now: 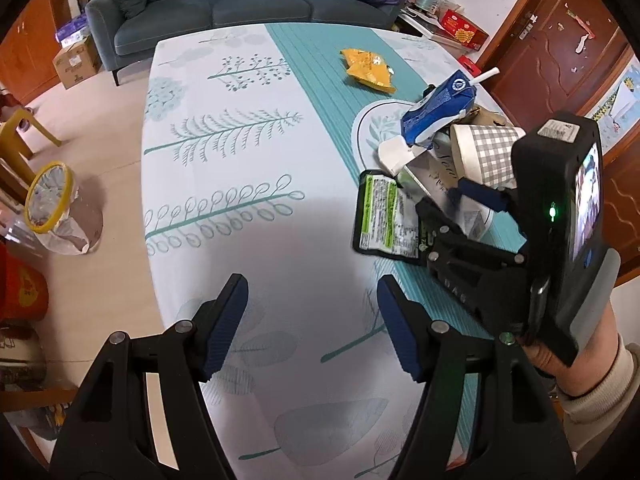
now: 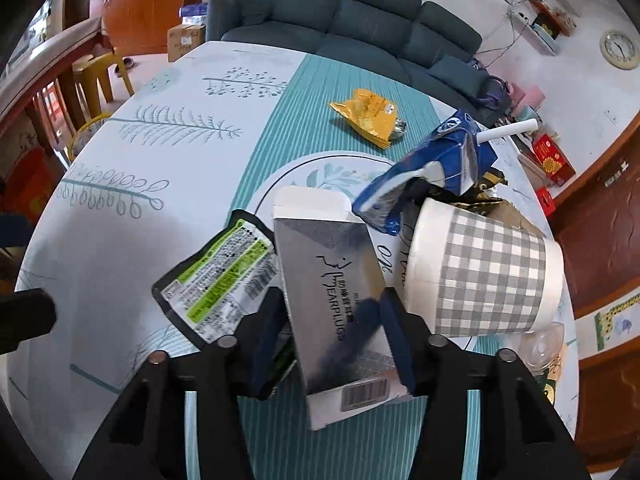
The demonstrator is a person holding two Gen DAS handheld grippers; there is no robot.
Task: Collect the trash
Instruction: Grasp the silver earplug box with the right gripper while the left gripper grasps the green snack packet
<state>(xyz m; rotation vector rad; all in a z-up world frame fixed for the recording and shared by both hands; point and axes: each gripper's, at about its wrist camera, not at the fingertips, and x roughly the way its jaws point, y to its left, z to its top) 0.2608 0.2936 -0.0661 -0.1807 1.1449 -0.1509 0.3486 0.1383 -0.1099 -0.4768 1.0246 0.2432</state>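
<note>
The right gripper (image 2: 334,336) has its jaws closed on the near end of a silver cardboard earplug box (image 2: 332,288), which lies on the bench (image 2: 120,240) over a green-and-black foil wrapper (image 2: 216,276). Just right of the box a grey-checked paper cup (image 2: 488,276) lies on its side, with a crushed blue drink carton (image 2: 432,168) beyond and a yellow snack bag (image 2: 370,114) farther off. The left gripper (image 1: 312,324) hovers with jaws wide and empty above bare cloth
</note>
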